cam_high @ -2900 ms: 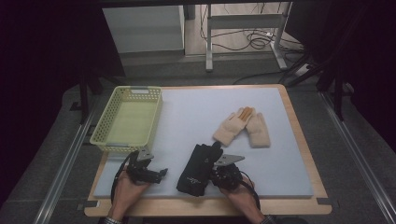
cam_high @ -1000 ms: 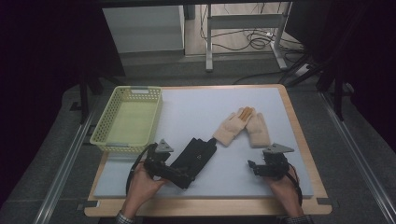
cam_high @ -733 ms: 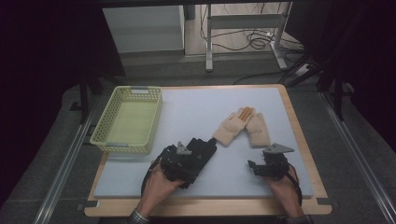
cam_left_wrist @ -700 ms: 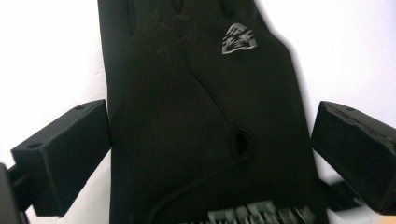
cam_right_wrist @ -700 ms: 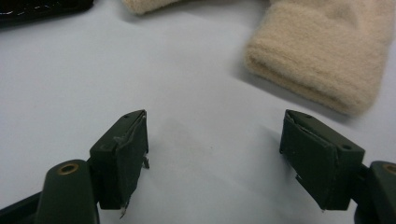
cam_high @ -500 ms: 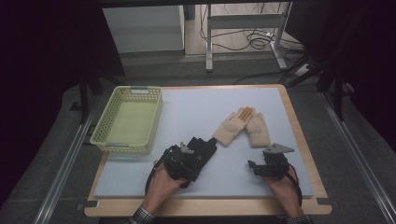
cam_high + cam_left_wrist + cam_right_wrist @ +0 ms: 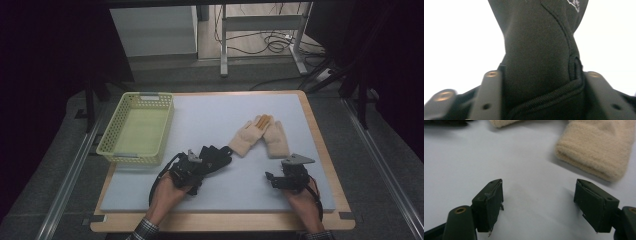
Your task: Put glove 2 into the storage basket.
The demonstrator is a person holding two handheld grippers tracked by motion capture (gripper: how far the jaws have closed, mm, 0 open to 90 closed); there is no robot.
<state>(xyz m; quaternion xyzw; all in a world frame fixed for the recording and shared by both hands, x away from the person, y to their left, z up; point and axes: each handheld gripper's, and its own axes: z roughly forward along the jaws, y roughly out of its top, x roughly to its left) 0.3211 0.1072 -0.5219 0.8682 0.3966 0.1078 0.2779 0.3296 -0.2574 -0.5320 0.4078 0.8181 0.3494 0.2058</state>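
Black fabric, a glove [image 7: 541,50], is bunched between the two jaws of the left gripper [image 7: 540,95] in the left gripper view; the cuff end with its ribbed hem sits deep in the claw, and the jaws, which have just been closing, press on it from both sides. From the high view the same glove [image 7: 216,155] lies on the pale blue mat [image 7: 210,120] at the near left, its finger end pointing toward the cream gloves [image 7: 260,137], which rest together near the middle right of the mat with their tips meeting (one tip shows an orange patch). The black glove's far end comes just beside the nearer cream glove; whether they touch cannot be told. The left gripper [image 7: 192,167] sits over the glove's near end, held by the person's left hand [image 7: 167,192].

The right gripper [image 7: 285,179] is held by the right hand [image 7: 302,200] low over the mat at the near right, well apart from the black glove. In the right gripper view its jaws stand wide apart with bare mat between them, holding nothing; the cuff of a cream glove [image 7: 596,152] lies just beyond its right jaw.

A yellow-green mesh basket [image 7: 112,145] stands at the mat's left edge, near the black glove.
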